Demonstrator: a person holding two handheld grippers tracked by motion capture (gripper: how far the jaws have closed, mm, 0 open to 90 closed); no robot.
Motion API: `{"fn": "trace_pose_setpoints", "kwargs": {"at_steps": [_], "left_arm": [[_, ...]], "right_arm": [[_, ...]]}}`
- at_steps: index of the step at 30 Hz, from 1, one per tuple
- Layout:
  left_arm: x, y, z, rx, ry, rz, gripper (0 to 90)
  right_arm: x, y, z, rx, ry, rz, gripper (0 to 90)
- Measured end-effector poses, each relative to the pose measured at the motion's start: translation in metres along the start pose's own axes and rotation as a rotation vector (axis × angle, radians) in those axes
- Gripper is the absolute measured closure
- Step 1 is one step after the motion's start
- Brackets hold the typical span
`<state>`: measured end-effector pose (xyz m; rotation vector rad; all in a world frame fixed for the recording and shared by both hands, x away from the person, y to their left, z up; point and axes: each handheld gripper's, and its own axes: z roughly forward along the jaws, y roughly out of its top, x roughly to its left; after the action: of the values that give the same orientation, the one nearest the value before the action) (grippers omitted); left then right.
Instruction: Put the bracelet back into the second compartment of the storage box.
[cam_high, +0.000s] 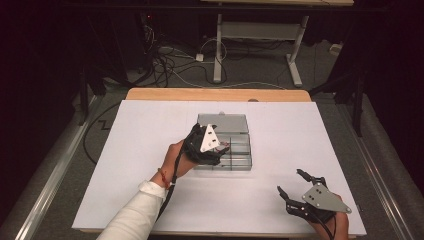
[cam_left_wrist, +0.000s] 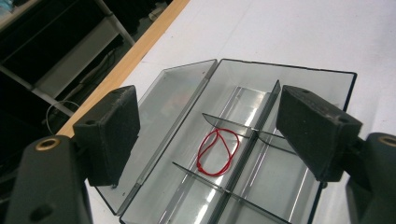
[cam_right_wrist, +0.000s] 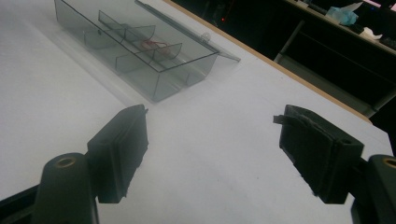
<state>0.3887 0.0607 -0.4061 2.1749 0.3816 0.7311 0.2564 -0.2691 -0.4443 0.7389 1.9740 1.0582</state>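
Red cord (cam_left_wrist: 217, 152) lies looped in a middle compartment of the clear divided box (cam_left_wrist: 299, 77), whose lid (cam_left_wrist: 175, 107) is folded back flat on the white table (cam_high: 150, 150); left gripper (cam_left_wrist: 208, 135) hovers over it, jaws wide apart and empty; right gripper (cam_right_wrist: 212, 149) rests well apart near the table's front edge, jaws likewise spread, holding nothing.

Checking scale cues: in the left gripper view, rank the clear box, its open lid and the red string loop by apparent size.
1. Clear box, largest.
2. Open lid, smaller as seen, though partly hidden by the left gripper.
3. Red string loop, smallest.
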Motion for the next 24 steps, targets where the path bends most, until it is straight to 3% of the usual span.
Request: {"fn": "trace_pose_setpoints", "kwargs": {"at_steps": [5,24], "left_arm": [[-0.006,-0.002,-0.008,-0.029,0.001,0.005,21.0],[-0.019,-0.007,-0.025,-0.055,-0.022,0.027,21.0]], "right_arm": [[0.001,0.0,0.001,0.004,0.004,-0.001,24.3],[0.006,0.001,0.0,0.002,0.029,-0.013,24.3]]}}
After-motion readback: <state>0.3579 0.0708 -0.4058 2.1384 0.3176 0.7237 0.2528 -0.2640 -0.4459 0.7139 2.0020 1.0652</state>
